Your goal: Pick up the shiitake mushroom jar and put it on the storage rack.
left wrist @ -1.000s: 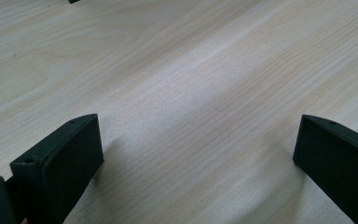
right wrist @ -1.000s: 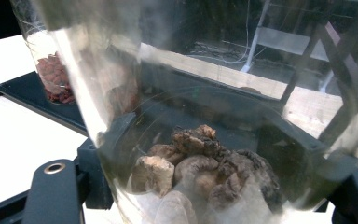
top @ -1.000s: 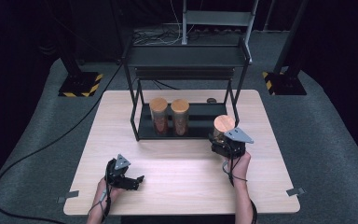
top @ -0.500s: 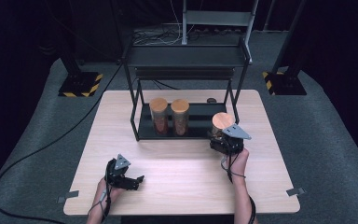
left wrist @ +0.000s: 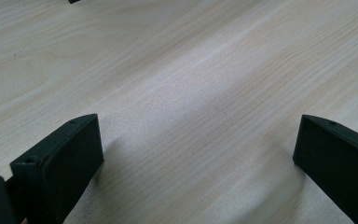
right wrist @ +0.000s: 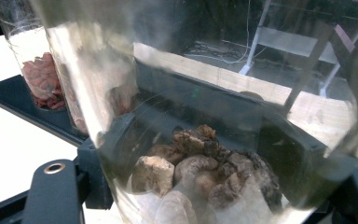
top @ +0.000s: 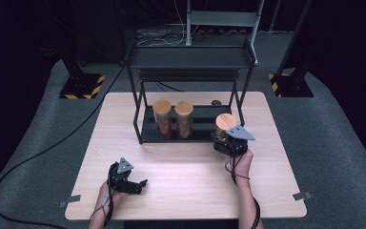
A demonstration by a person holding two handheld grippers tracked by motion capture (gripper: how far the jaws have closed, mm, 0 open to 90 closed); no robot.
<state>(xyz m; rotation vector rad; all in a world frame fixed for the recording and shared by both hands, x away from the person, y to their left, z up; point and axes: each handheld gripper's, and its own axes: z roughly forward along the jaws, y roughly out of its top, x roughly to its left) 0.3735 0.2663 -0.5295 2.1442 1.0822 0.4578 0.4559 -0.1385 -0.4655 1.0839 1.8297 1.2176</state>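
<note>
Three jars: glass with round wooden lids; one is held in the right gripper, two stand on the rack.
Held jar (top: 226, 125): clear glass, upright, at the right end of the rack's lower shelf, just in front of the rack's right leg. In the right gripper view it (right wrist: 205, 116) holds brownish, lumpy chunks at the bottom.
Right gripper (top: 228, 143): its fingers are closed around the held jar from either side; a grey three-cornered plate sits on top, and a hand grips it from behind.
Shelf jars: left one (top: 162, 118) and right one (top: 184, 118) stand side by side, close together, left of the shelf's middle. Both hold reddish-brown contents; in the right gripper view the farther one (right wrist: 30, 60) shows red pieces.
Rack (top: 190, 57): black metal frame, upper shelf and low tray shelf, standing on the far half of the surface.
Left gripper (top: 133, 183): low over the near left of the surface, well apart from the rack; its fingers (left wrist: 60, 163) are spread wide with nothing between them.
Surface (top: 186, 176): pale wood grain.
Small dark object (top: 215, 102): on the surface behind the rack, too small to tell.
</note>
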